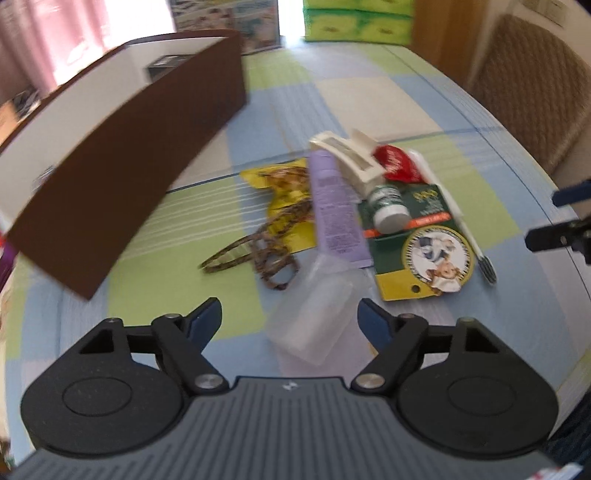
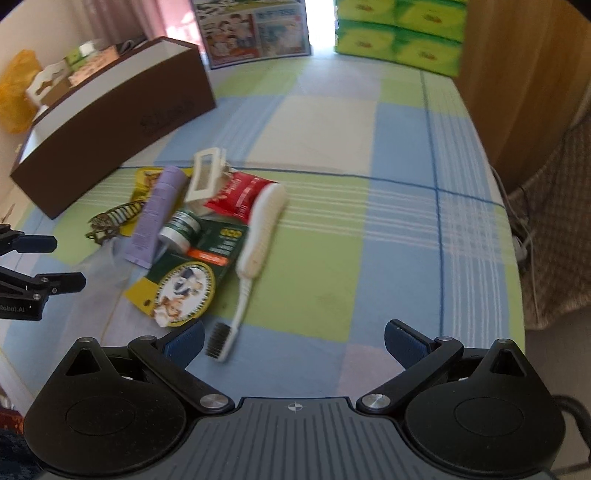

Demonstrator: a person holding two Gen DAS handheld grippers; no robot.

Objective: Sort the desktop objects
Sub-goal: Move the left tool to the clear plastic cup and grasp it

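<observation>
A pile lies on the checked cloth: a purple tube (image 1: 334,206) (image 2: 157,214), a cream hair claw (image 1: 351,158) (image 2: 205,177), a red packet (image 1: 397,164) (image 2: 240,195), a small green-and-white bottle (image 1: 388,206) (image 2: 181,229), a green and yellow card pack (image 1: 417,251) (image 2: 184,284), a white toothbrush (image 1: 461,225) (image 2: 255,251), a brown patterned hair clip (image 1: 266,254) (image 2: 110,218) and a clear plastic cup (image 1: 317,317). My left gripper (image 1: 290,317) is open with the clear cup between its fingers. My right gripper (image 2: 295,343) is open and empty, near the toothbrush head.
A long brown box (image 1: 122,162) (image 2: 110,125) with white inside stands at the left. Green tissue packs (image 2: 402,33) and a printed box (image 2: 255,29) stand at the far edge. A woven chair (image 1: 532,96) is to the right of the table.
</observation>
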